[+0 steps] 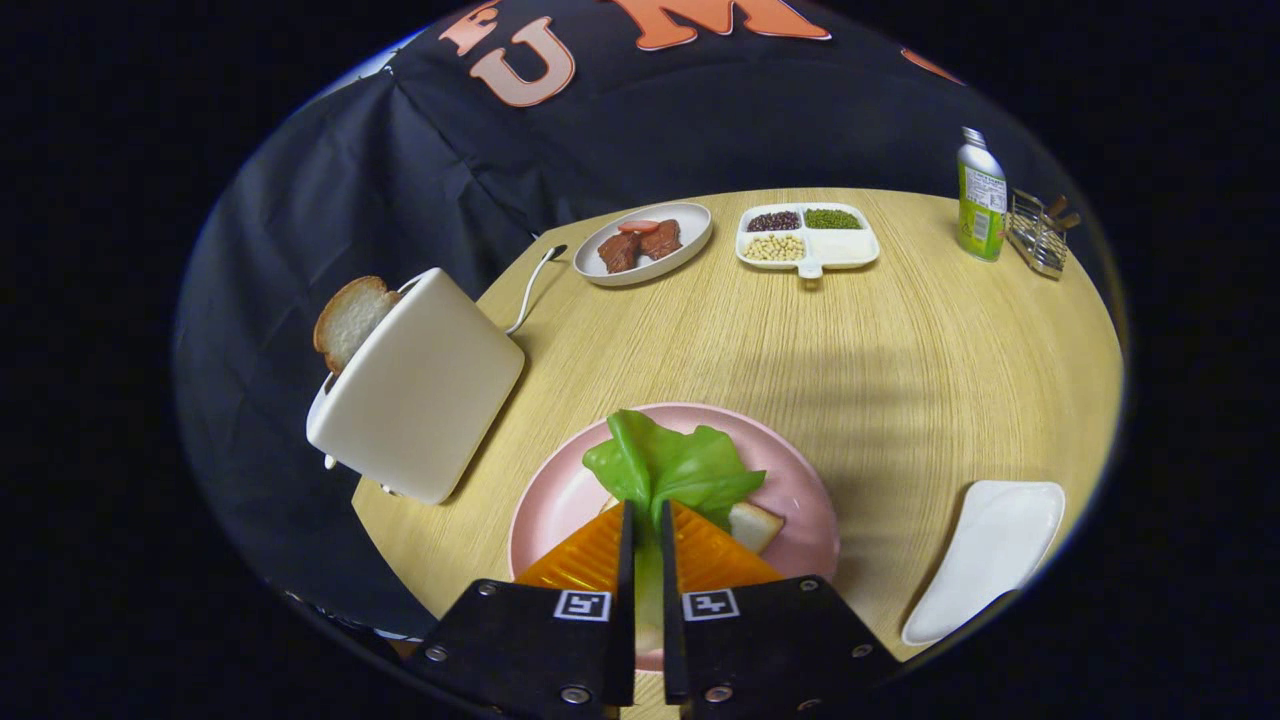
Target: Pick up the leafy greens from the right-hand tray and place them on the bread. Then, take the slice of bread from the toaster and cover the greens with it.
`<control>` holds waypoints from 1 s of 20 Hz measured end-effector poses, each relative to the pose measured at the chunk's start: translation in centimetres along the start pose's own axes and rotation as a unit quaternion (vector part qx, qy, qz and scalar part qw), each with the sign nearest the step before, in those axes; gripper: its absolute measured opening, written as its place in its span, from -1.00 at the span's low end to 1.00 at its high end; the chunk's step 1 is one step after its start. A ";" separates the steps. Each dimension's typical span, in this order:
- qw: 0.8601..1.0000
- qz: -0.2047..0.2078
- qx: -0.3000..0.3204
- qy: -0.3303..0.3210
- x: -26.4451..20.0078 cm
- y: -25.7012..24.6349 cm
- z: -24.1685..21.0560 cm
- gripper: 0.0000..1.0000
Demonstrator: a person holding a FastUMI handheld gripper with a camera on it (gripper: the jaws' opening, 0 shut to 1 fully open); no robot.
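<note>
Half of the job looks close to finished, judging by how things lie. The gripper (648,560) has its two fingers drawn nearly together with the stem of the leafy greens (672,468) pinched between them, so it is clamped on the lettuce, not free of it. The leaf spreads out just beyond the fingertips, over the pink plate (800,490) that sits near the table's near edge. A corner of the bread slice (755,525) peeps out from under the leaf on the plate (most of it is hidden by the fingers and the leaf, so I cannot tell how squarely the greens sit on it). The white tray (990,555) at the table's near right edge holds nothing now, which fits the greens having been taken from it.

What is left, as I judge it: let go of the leaf so it rests on the bread, then go for the second slice. That toast slice (350,320) stands half out of the slot of the white toaster (420,385), which sits at the table's left edge, well apart from the plate. It has not been touched yet.

Along the far edge are a dish of meat pieces (645,243), a divided bean tray (808,240), and toward the far right corner a green bottle (981,200) beside a small wire rack (1040,232). None of these matter to the task.
</note>
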State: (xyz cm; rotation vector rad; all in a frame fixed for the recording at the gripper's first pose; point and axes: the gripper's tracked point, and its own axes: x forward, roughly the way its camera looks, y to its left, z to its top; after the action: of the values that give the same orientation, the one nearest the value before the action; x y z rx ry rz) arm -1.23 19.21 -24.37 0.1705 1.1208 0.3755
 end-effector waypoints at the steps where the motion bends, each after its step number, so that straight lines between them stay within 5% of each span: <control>1: 1.000 -0.002 -0.006 0.000 0.2 0.2 0.0 -0.66; 6: 0.997 -0.046 -0.055 0.012 1.1 -0.5 -0.8 -0.24; 12: 0.996 -0.070 -0.049 -0.002 0.0 -0.5 0.6 -0.02; 20: 0.998 -0.029 -0.044 -0.029 -3.6 6.5 6.2 0.54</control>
State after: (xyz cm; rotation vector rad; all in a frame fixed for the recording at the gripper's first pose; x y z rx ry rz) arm 1.62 24.18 -16.63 0.0703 1.0474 0.3647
